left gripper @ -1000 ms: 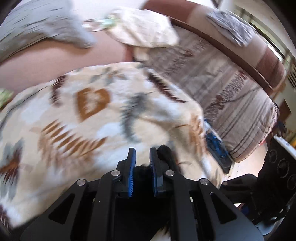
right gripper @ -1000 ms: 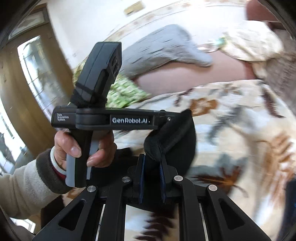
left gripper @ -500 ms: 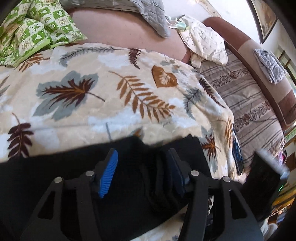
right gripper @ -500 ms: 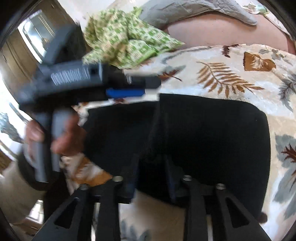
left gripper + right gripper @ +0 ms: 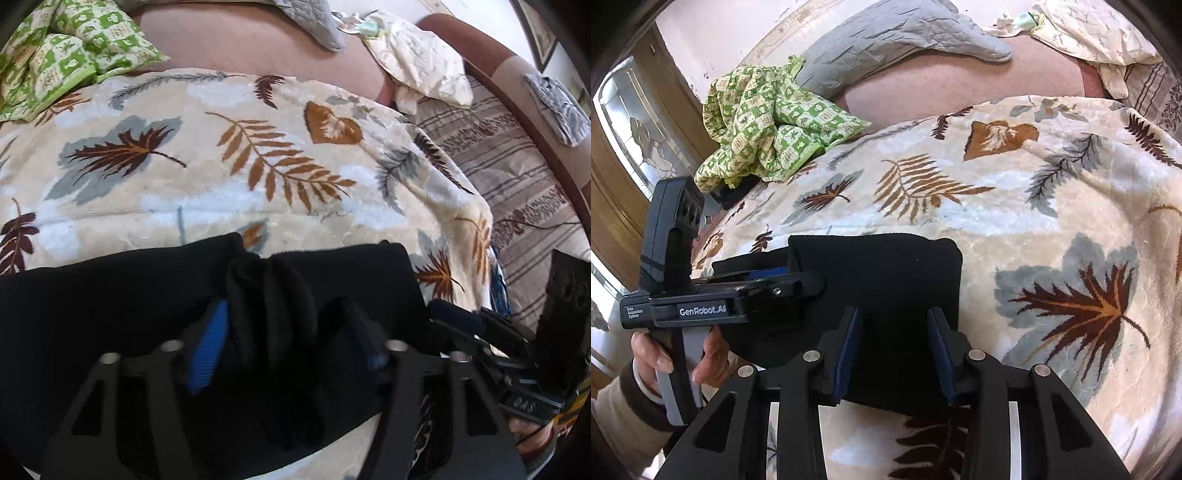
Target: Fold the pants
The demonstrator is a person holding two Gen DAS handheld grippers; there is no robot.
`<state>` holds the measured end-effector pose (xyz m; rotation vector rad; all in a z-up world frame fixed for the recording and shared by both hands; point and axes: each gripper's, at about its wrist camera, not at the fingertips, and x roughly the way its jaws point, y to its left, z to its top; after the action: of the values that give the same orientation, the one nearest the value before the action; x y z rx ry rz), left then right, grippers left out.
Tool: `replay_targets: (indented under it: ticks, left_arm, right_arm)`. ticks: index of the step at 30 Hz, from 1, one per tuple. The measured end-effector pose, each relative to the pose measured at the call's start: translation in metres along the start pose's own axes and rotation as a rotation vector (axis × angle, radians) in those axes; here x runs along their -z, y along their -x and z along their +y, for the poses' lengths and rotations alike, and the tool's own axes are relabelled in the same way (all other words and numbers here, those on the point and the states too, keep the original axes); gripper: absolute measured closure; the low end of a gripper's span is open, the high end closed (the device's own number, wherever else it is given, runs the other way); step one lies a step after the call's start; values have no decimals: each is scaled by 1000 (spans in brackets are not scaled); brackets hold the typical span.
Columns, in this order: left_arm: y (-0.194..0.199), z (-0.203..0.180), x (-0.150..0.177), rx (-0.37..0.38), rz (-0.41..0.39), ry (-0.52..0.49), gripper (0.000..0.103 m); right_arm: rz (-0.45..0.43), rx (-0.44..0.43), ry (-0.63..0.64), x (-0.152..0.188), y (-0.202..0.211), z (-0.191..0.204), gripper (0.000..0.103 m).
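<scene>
change: a second ago both grippers pinch bunched black cloth held up off the bed; now the pants [image 5: 886,280] lie down on the blanket [image 5: 1052,192] as a flat block, and both sets of jaws stand apart
left gripper [image 5: 291,343]: jaws apart and closing; a raised ridge of black cloth stands between the pads, left pad [image 5: 207,347] just beside it, contact not clear, so I read no firm grip
right gripper [image 5: 892,350]: jaws apart and closing, over the near edge of the pants; flat cloth lies between and under the pads, none pinched
meaning: judged, the fold has just been laid and let go; the closing jaws suggest a re-grip or tidy of the near edge, possibly a further fold
pants, place: near edge of the leaf-print blanket, on the side close to the person, left hand [image 5: 676,354] beside them
pants, look: plain black, thick and soft; compact rounded rectangle in the right view, far edge a smooth doubled roll; a lower layer sticks out at the left side, so layers are not fully flush
pants, flaw: upright wrinkle at the middle in the left view, needs smoothing
</scene>
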<state>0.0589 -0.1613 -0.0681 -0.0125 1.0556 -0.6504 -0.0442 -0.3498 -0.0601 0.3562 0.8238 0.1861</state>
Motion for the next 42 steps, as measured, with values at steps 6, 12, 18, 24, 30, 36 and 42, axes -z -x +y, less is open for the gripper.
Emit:
replay_targets:
  ticks: [6, 12, 18, 24, 30, 36, 42]
  left_arm:
    - [9, 10, -1, 34, 11, 33, 89]
    - [15, 0, 3, 20, 2, -19, 92]
    - [26, -2, 3, 51, -18, -15, 94]
    - [46, 3, -1, 61, -41, -3, 94]
    - [51, 14, 2, 15, -36, 11, 94]
    - [28, 32, 15, -32, 7, 76, 94]
    - [31, 27, 17, -75, -14, 45, 88]
  right_arm:
    - [4, 5, 21, -1, -1, 4, 65]
    - [7, 2, 29, -3, -2, 10, 63]
    - [7, 5, 31, -3, -1, 11, 63]
    - [-13, -9, 51, -8, 5, 15, 63]
    - [-18, -19, 72, -17, 1, 23, 63]
    - [42, -6, 87, -17, -32, 28, 63]
    - [64, 20, 111, -13, -48, 31, 63]
